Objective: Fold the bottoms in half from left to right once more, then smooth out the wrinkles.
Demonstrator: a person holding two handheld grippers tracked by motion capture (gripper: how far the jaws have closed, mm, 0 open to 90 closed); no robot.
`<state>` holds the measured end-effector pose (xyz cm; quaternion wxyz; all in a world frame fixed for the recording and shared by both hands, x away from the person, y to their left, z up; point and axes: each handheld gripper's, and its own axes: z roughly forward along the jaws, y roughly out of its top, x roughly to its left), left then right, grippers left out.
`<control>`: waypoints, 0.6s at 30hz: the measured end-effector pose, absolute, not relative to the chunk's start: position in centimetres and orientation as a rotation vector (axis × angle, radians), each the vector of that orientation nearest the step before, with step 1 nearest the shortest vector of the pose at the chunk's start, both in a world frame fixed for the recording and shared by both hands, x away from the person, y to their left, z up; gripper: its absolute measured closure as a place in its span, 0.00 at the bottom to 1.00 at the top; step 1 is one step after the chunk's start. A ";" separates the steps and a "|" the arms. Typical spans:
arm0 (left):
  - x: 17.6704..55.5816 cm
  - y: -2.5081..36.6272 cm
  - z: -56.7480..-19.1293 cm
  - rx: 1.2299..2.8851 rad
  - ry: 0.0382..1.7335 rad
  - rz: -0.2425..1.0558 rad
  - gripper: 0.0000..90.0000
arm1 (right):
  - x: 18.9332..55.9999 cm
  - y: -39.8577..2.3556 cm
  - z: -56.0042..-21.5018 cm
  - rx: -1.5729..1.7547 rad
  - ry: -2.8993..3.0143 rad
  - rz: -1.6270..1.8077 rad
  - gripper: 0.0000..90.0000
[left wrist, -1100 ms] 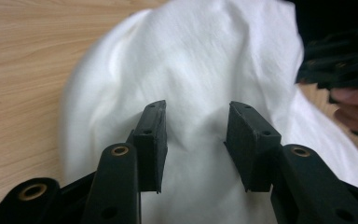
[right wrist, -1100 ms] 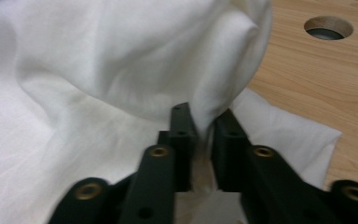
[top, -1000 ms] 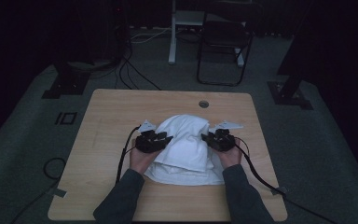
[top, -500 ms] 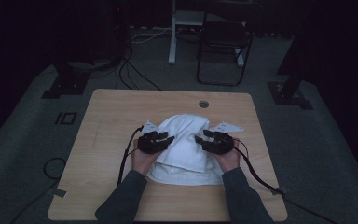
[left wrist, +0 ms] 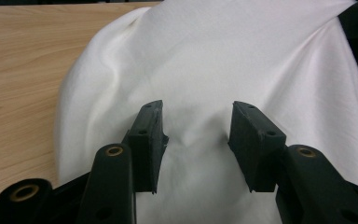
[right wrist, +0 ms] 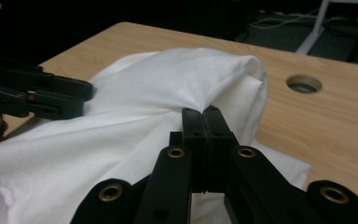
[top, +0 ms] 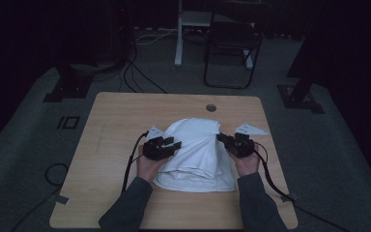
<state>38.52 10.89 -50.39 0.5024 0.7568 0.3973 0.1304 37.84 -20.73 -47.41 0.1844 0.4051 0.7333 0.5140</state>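
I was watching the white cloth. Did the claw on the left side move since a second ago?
Yes, a little. The left claw slid inward over the white cloth, away from the table's left edge, and now sits open.

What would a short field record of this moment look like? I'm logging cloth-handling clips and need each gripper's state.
surface: wooden table with a round hole
item: white cloth, bunched in a mound at the table's middle
left gripper: jaws open, poised over the cloth
right gripper: jaws shut, pinching a fold of the cloth
background: dark room, chair behind the table
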 end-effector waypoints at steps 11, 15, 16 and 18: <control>37.4 10.2 -50.2 1.820 0.929 0.325 0.59 | 39.1 -20.2 -51.4 1.231 2.211 1.236 0.99; 36.7 9.8 -50.0 1.818 0.908 0.341 0.59 | 39.1 -20.2 -51.5 1.240 2.226 1.183 0.97; 36.5 9.7 -50.0 1.822 0.898 0.349 0.58 | 39.1 -20.2 -51.5 1.242 2.231 1.177 0.92; 36.3 9.4 -49.9 1.833 0.875 0.349 0.58 | 38.9 -20.5 -51.1 1.241 2.217 1.208 0.76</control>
